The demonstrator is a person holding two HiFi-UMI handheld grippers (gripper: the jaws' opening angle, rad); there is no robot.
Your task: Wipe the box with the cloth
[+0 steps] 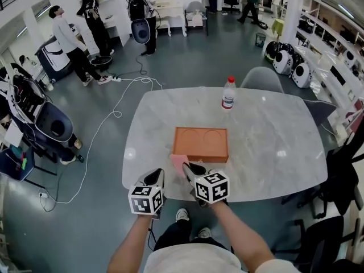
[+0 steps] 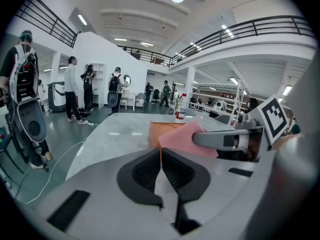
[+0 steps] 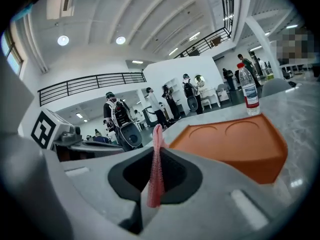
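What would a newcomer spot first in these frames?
The orange box lying flat in the middle of the marble table, with a water bottle standing beyond it. Next, the pink cloth pinched in the right claw just at the box's near edge; the left claw is shut and empty beside it.

Left gripper (image 1: pixel 156 177) closed, empty; right gripper (image 1: pixel 191 169) alongside, tight on cloth (image 1: pixel 178 162).

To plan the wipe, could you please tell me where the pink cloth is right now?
In the head view, the pink cloth is clamped in the right gripper, just beside the orange box's near left corner.
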